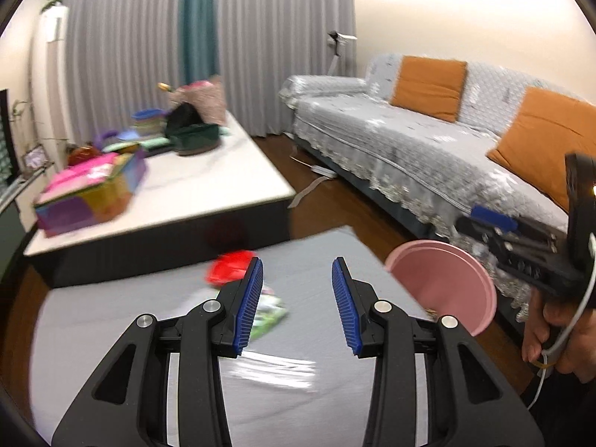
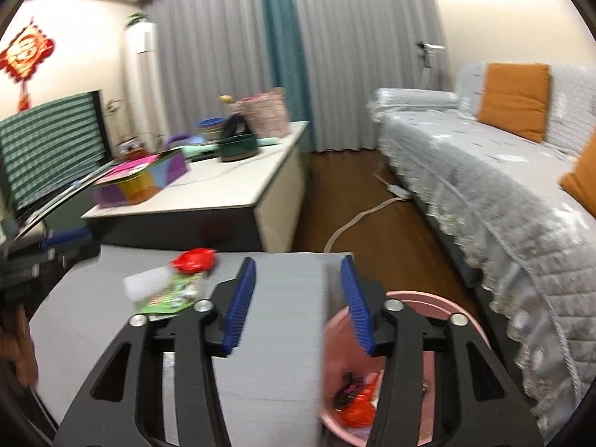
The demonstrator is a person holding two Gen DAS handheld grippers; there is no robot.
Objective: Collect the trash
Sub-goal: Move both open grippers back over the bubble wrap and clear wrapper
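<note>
A red wrapper (image 1: 228, 268) (image 2: 193, 259), a green printed packet (image 1: 269, 314) (image 2: 172, 294) and a clear plastic piece (image 1: 275, 367) lie on the grey table (image 1: 327, 260) (image 2: 283, 298). A pink bin (image 1: 447, 279) (image 2: 406, 305) stands at the table's right edge, with red and dark trash inside (image 2: 357, 406). My left gripper (image 1: 297, 301) is open and empty above the table, just right of the packet. My right gripper (image 2: 298, 298) is open and empty over the table edge and the bin; it also shows in the left wrist view (image 1: 499, 223).
A white low table (image 1: 208, 182) (image 2: 231, 186) behind holds a colourful box (image 1: 93, 190), a dark green basket (image 1: 193, 138) and other items. A grey-covered sofa (image 1: 428, 156) (image 2: 503, 171) with orange cushions runs along the right. A cable and power strip (image 2: 391, 193) lie on the wood floor.
</note>
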